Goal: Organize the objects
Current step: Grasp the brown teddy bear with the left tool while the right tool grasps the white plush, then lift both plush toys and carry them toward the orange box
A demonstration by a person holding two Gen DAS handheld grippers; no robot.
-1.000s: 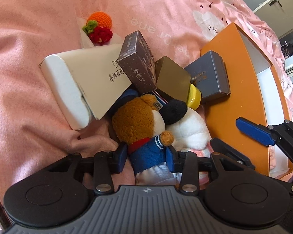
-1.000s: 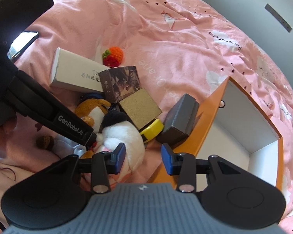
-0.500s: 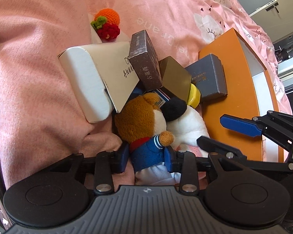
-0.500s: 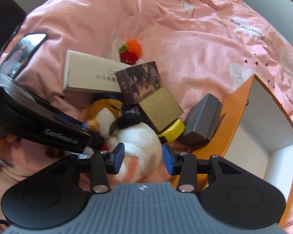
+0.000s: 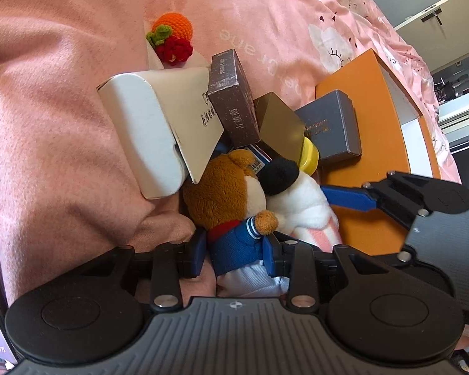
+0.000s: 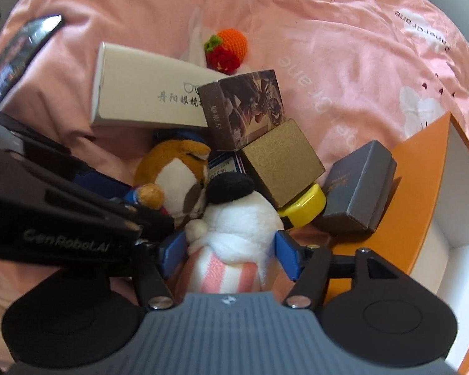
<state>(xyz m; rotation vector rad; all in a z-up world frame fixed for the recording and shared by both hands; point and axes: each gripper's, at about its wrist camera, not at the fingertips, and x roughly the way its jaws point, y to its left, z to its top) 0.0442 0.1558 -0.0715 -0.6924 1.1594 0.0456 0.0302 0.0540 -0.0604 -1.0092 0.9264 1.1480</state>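
- Left gripper (image 5: 234, 247) reaches in low over the bed (image 5: 62, 109), its fingers (image 5: 195, 254) pinching the brown plush dog (image 5: 231, 206) by its blue jacket.
- Right gripper (image 6: 229, 254) comes in just beside the dog, fingers (image 6: 286, 257) spread either side of the white plush (image 6: 234, 228).
- Orange box (image 6: 422, 187) lies open beyond the white plush.

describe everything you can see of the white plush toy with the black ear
The white plush toy with a black ear is soft and fluffy, with a pink-and-white striped lower body. It lies on the pink bedsheet, pressed against the brown plush dog in a blue jacket. The right gripper straddles its body, jaws on both sides, not visibly closed. A yellow case sits just behind it.
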